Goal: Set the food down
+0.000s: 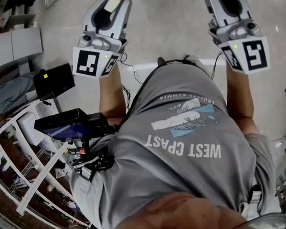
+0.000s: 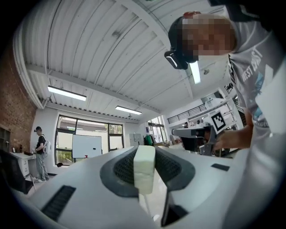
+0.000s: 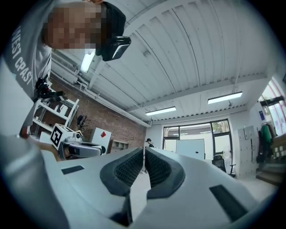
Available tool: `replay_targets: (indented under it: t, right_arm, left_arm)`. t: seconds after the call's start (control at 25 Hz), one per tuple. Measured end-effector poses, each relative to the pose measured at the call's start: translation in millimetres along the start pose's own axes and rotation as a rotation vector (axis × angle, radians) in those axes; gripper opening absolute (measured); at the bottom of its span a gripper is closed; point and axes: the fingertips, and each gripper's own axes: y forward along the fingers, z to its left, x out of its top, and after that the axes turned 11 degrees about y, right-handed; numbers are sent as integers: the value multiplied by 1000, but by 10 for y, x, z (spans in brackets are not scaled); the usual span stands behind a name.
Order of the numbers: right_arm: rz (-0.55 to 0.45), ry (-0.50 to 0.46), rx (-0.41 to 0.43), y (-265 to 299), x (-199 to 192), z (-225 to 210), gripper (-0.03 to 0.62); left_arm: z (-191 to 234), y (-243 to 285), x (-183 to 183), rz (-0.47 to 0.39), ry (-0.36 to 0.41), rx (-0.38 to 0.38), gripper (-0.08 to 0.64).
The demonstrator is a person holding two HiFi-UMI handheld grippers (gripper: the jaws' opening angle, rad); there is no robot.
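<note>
Big open workshop room with a brick wall (image 3: 111, 129) and a grey floor (image 1: 167, 33), and I can't spot a worktop, plate or bowl in any view, so there's no container to report on. The left gripper (image 2: 144, 152) has its fingers clamped on the food (image 2: 144, 172), a pale whitish block held upright in mid-air, while the right gripper (image 3: 144, 152) has its fingers pinched together on nothing. My take: hold that squeeze steady, lower until the block's bottom touches a landing spot, then let go so it doesn't topple.
</note>
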Motion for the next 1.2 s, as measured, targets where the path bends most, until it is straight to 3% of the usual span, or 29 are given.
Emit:
replay_targets:
  t: [0.36,0.68,0.8,0.96,1.2]
  right_arm:
    - [-63,-72,19,226,62,-518,9]
    - [-18,-50,67,314,-74,-902,9]
    - [8,-49,70,471,-135,-997,9]
    - [16,-42,84,860,-231,-1020,9]
    - [23,-35,46,780,-250,-1043,9]
  left_arm:
    - [49,627,-130,17,33,45,105]
    - [3,1039,-284,17,7,88,105]
    - [169,1110,-395,28,-5,106,105]
    - [508,1209,-538,30,-5,92,105]
    - [424,1291,-541,21,-8,54,104]
